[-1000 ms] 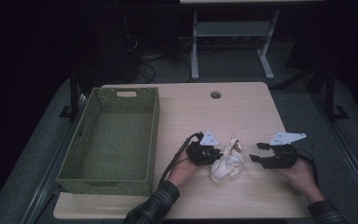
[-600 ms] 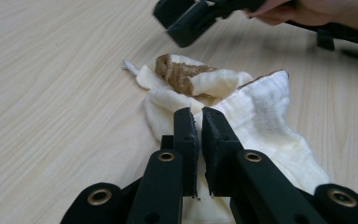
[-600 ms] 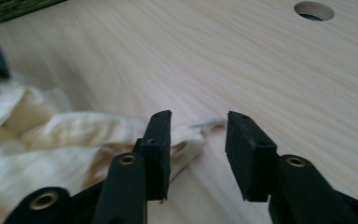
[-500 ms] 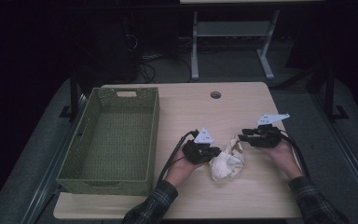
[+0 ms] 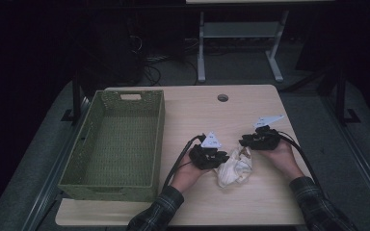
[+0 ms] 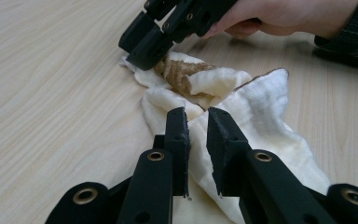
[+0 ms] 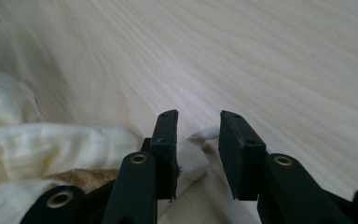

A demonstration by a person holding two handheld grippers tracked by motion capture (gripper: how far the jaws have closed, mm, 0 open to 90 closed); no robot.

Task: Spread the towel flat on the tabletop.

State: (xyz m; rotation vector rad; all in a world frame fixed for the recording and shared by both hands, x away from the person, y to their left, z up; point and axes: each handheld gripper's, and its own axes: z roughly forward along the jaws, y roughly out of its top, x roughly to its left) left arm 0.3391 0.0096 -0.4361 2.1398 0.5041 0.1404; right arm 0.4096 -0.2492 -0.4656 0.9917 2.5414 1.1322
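Note:
A crumpled cream cloth [image 5: 233, 169] with a brown patch lies on the wooden table [image 5: 207, 118] between my two grippers. My left gripper [image 5: 224, 158] sits at the cloth's left edge. In the left gripper view its jaws stand close together [image 6: 196, 123], pinching a fold of the cloth [image 6: 261, 107]. My right gripper [image 5: 244, 143] is at the cloth's upper right end. Its jaws are apart [image 7: 198, 126] with a corner of the cloth [image 7: 51, 140] lying between them. The right gripper [image 6: 144, 44] also appears at the cloth's far end in the left gripper view.
A green woven basket [image 5: 111, 185] stands empty on the table's left side. A round cable hole [image 5: 222, 97] lies near the far edge. Cables trail from both grippers toward the person. A metal frame [image 5: 241, 33] stands on the floor beyond the table.
My right gripper has moved left from the table's right side to the cloth's upper right end. The left gripper has stayed at the cloth's left edge.

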